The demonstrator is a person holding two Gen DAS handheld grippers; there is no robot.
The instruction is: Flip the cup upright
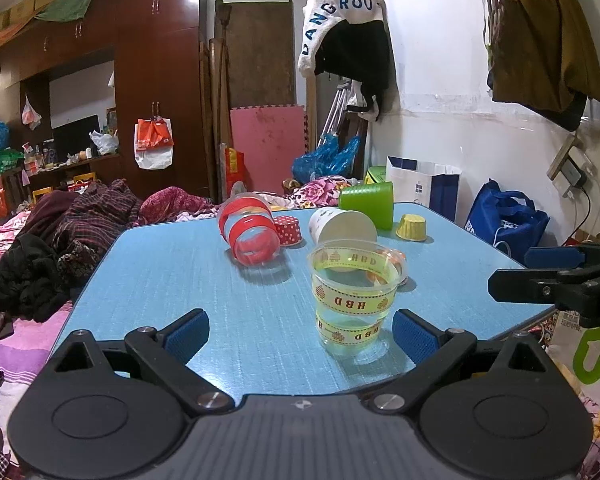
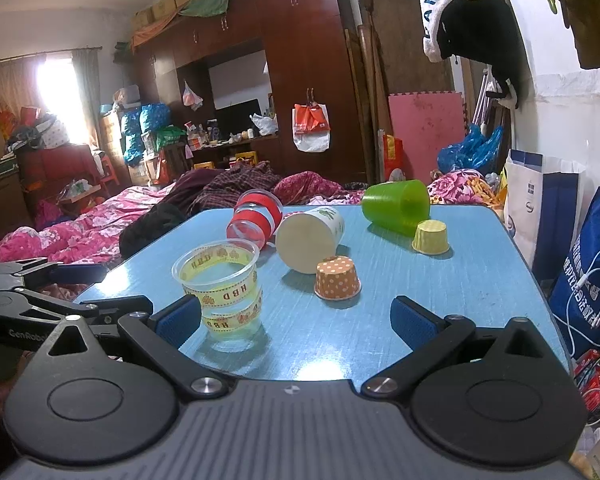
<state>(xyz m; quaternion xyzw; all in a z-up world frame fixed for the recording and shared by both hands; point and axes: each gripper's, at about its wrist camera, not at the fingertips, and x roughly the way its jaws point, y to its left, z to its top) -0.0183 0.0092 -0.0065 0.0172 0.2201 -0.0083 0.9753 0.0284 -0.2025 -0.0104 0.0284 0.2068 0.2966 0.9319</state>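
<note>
A clear cup with yellow HBD bands stands upright on the blue table, close to the right finger of my open left gripper. In the right wrist view the same cup stands by the left finger of my open right gripper. A clear cup with red bands, a white paper cup and a green cup lie on their sides farther back. Both grippers are empty.
Small cupcake liners sit upside down on the table: orange dotted, yellow and red dotted. A bed with clothes lies left of the table. Bags stand against the wall at the right.
</note>
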